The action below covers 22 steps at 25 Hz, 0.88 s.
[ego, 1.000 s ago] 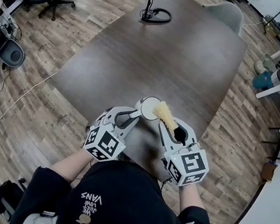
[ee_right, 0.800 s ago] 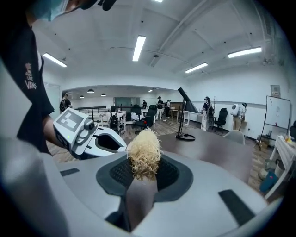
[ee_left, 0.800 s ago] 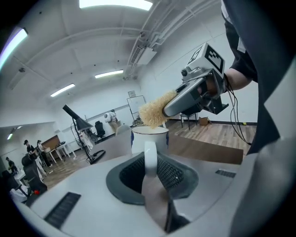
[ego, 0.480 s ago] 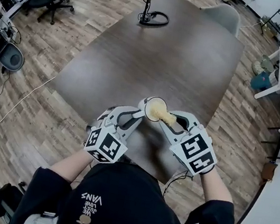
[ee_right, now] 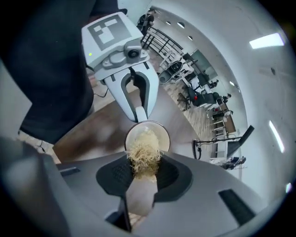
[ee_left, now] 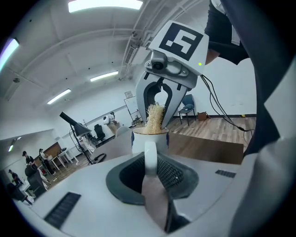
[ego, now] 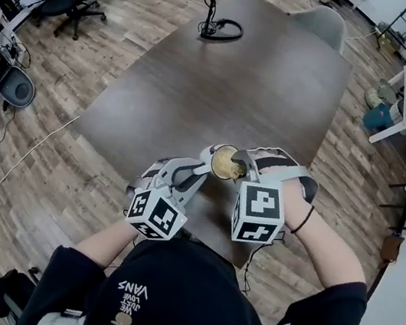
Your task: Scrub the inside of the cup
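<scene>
Right gripper rolled over; jaws clamp scrubber pointing down into cup; left gripper jaws pinch handle.

Dark table, black desk lamp, grey chair, wooden floor

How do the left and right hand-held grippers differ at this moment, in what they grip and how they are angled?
The left hand-held gripper is shut on the handle of the white cup; the right hand-held gripper is shut on a pale yellow fibrous scrubber. The left reaches the cup from its side; the right points steeply down into its mouth. Both are shut and meet at the cup.
</scene>
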Available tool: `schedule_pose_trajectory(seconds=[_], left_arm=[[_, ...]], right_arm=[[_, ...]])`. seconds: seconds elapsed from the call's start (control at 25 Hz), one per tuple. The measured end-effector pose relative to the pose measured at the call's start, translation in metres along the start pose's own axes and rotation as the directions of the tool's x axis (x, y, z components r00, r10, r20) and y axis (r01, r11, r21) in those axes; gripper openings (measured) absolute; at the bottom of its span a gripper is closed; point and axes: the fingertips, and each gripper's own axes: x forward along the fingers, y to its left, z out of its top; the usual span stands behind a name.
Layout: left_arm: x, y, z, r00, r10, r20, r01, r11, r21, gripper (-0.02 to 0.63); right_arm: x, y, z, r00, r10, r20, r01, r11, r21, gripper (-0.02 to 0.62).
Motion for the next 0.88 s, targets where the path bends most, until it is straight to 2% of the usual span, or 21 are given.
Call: schedule_pose_trajectory(seconds=[0.08, 0.12, 0.16, 0.24, 0.36, 0.4, 0.44, 0.48, 0.52, 0.56, 0.64, 0.68, 0.72, 0.76, 0.8, 0.84, 0.88], left_arm=[[-0.001, -0.001, -0.001, 1.000, 0.000, -0.004, 0.000, 1.000, 0.012, 0.066], [-0.001, -0.002, -0.001, 1.000, 0.001, -0.006, -0.001, 1.000, 0.019, 0.066], [-0.001, -0.003, -0.002, 1.000, 0.001, -0.006, -0.001, 1.000, 0.023, 0.067], [-0.001, -0.004, -0.004, 1.000, 0.003, -0.007, -0.003, 1.000, 0.021, 0.066], [0.000, -0.004, -0.004, 1.000, 0.010, -0.003, -0.010, 1.000, 0.016, 0.066], [0.001, -0.003, -0.004, 1.000, 0.013, -0.001, -0.013, 1.000, 0.014, 0.067], [0.001, -0.002, -0.003, 1.000, 0.015, 0.000, -0.015, 1.000, 0.011, 0.066], [0.001, -0.001, -0.002, 1.000, 0.016, 0.000, -0.016, 1.000, 0.010, 0.066], [0.001, -0.001, -0.002, 1.000, 0.015, -0.001, -0.015, 1.000, 0.010, 0.066], [0.001, 0.000, -0.001, 1.000, 0.015, -0.002, -0.015, 1.000, 0.013, 0.067], [0.001, -0.001, -0.001, 1.000, 0.013, -0.003, -0.013, 1.000, 0.021, 0.067], [0.001, -0.001, -0.002, 1.000, 0.013, -0.002, -0.013, 1.000, 0.022, 0.066], [0.002, -0.001, -0.002, 1.000, 0.014, -0.001, -0.014, 1.000, 0.020, 0.066], [0.002, -0.001, -0.002, 1.000, 0.015, 0.001, -0.016, 1.000, 0.016, 0.067], [0.003, -0.001, -0.001, 1.000, 0.018, 0.002, -0.018, 1.000, 0.014, 0.066], [0.003, -0.001, 0.000, 1.000, 0.019, 0.001, -0.019, 1.000, 0.017, 0.066], [0.003, 0.000, 0.000, 1.000, 0.019, 0.000, -0.019, 1.000, 0.025, 0.066]], right_arm=[[0.005, 0.005, 0.003, 0.996, 0.081, 0.026, -0.084, 0.989, 0.119, 0.100], [0.007, 0.006, 0.005, 0.990, 0.131, 0.051, -0.138, 0.969, 0.207, 0.100], [0.008, 0.006, 0.007, 0.981, 0.178, 0.082, -0.195, 0.934, 0.300, 0.100], [0.009, 0.005, 0.011, 0.954, 0.251, 0.165, -0.300, 0.826, 0.478, 0.100], [0.011, 0.001, 0.015, 0.902, 0.287, 0.321, -0.431, 0.603, 0.671, 0.100], [0.011, -0.001, 0.014, 0.890, 0.280, 0.359, -0.455, 0.544, 0.705, 0.100], [0.010, -0.003, 0.013, 0.884, 0.267, 0.384, -0.468, 0.511, 0.721, 0.100], [0.009, -0.004, 0.012, 0.883, 0.254, 0.395, -0.470, 0.513, 0.718, 0.100], [0.007, -0.004, 0.012, 0.889, 0.248, 0.386, -0.457, 0.559, 0.692, 0.100], [0.006, -0.004, 0.010, 0.904, 0.246, 0.349, -0.421, 0.644, 0.639, 0.100], [0.006, -0.004, 0.005, 0.953, 0.216, 0.213, -0.292, 0.846, 0.446, 0.100], [0.007, -0.007, 0.003, 0.973, 0.176, 0.148, -0.216, 0.921, 0.325, 0.100], [0.009, -0.009, 0.002, 0.987, 0.127, 0.101, -0.146, 0.967, 0.209, 0.100], [0.011, -0.011, 0.002, 0.994, 0.081, 0.068, -0.088, 0.990, 0.106, 0.100], [0.012, -0.011, 0.001, 0.998, 0.041, 0.042, -0.042, 0.999, 0.024, 0.100], [0.013, -0.011, -0.001, 1.000, 0.011, 0.020, -0.011, 0.999, -0.033, 0.100], [0.014, -0.009, -0.002, 1.000, -0.003, 0.003, 0.003, 0.999, -0.048, 0.100]])
